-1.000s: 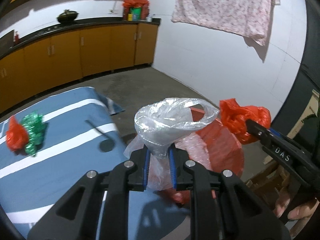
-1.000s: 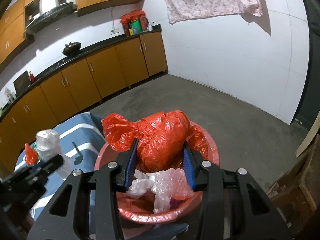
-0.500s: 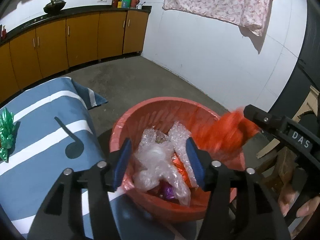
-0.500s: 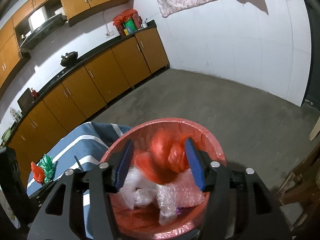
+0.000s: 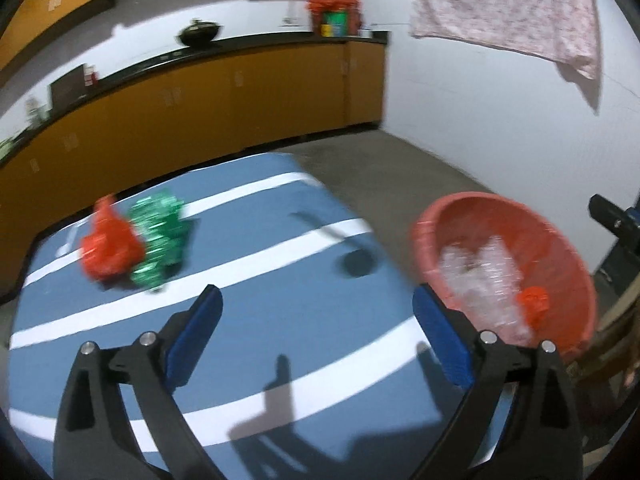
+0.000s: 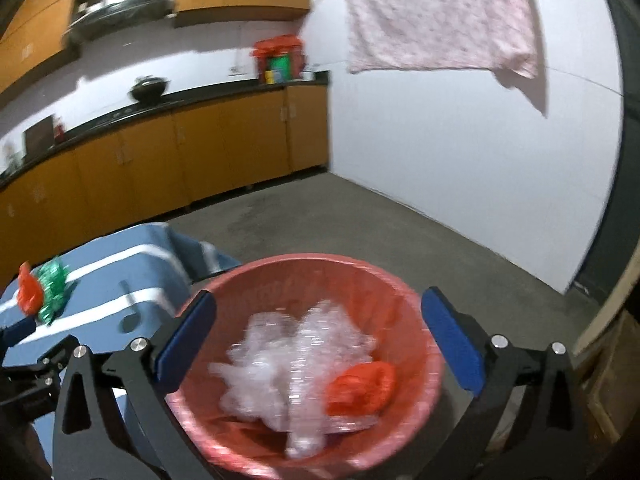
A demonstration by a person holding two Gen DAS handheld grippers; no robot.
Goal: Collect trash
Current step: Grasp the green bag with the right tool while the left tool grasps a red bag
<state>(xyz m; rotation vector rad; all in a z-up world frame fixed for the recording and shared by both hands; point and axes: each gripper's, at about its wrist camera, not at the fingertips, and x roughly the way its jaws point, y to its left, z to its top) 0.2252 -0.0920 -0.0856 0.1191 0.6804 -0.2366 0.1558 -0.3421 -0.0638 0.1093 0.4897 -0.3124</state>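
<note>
The table (image 5: 280,280), under its blue cloth with white stripes, is my landmark, and it fills the lower half of my left camera. A run of orange cabinets (image 5: 200,104) under a dark counter stands well behind the table, and a pink patterned cloth (image 6: 440,16) hangs on the white wall beyond it.

The red basin (image 6: 400,292) sits just off the table's right edge, lower than the tabletop, on the grey floor side. In it lies a heap of clear crumpled plastic (image 6: 296,356), blurred in both views, and a red plastic bag (image 6: 360,388) rests against that heap on the side away from the table.

On the table's far left part two pieces of trash lie touching each other: a green foil wad (image 5: 160,240) and a red bag (image 5: 108,244), the red one farther from the basin.

My left gripper (image 5: 316,332) hangs over the table's near side with its blue pads spread wide and nothing between them. My right gripper (image 6: 316,340) hangs above the basin, just off the table's right edge, jaws likewise spread wide and holding nothing. Its tip (image 5: 608,216) shows at the far right of my left camera, beyond the basin.
</note>
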